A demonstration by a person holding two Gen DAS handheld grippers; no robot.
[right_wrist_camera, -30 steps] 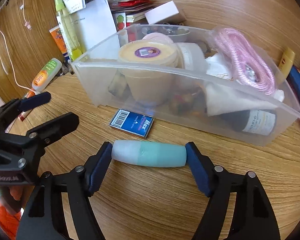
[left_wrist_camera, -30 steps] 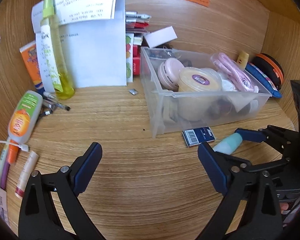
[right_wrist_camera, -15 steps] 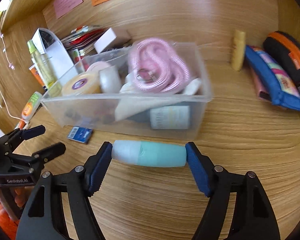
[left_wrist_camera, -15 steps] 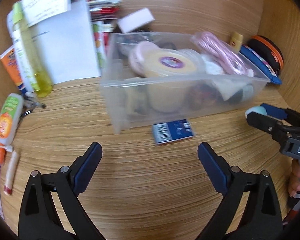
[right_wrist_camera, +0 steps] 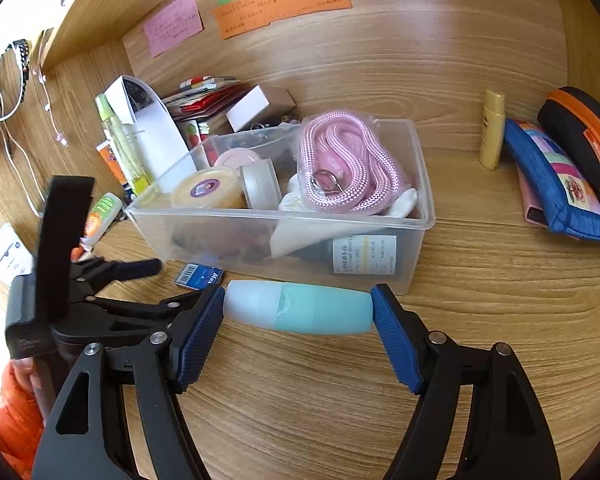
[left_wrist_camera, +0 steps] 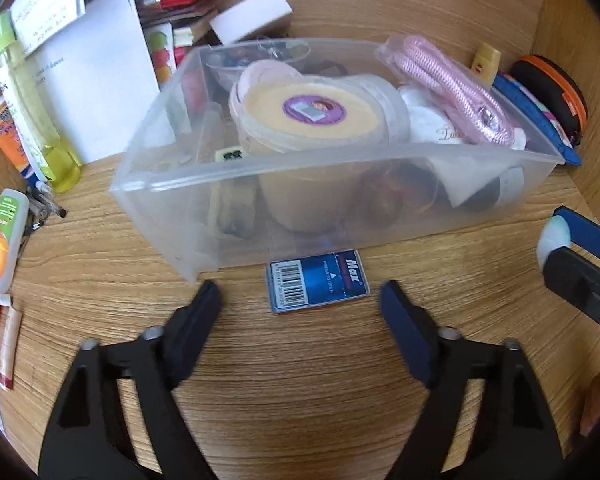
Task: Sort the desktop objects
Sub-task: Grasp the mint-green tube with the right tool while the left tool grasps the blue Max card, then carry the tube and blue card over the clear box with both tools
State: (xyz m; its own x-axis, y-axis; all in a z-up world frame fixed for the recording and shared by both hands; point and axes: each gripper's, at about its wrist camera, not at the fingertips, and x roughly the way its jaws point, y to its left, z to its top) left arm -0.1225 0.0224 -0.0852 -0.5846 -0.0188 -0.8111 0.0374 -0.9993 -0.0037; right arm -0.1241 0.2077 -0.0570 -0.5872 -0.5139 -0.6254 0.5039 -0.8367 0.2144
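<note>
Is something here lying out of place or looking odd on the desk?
Yes. A small blue box lies alone on the desk against the front wall of the clear bin, outside it, while similar small things sit inside.

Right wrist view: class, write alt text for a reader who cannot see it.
The right gripper clamps a teal and pale blue bottle end to end above the wooden desk. Behind it stands a clear plastic bin holding a pink rope and tubs, with the left gripper beside a blue staple box.
</note>
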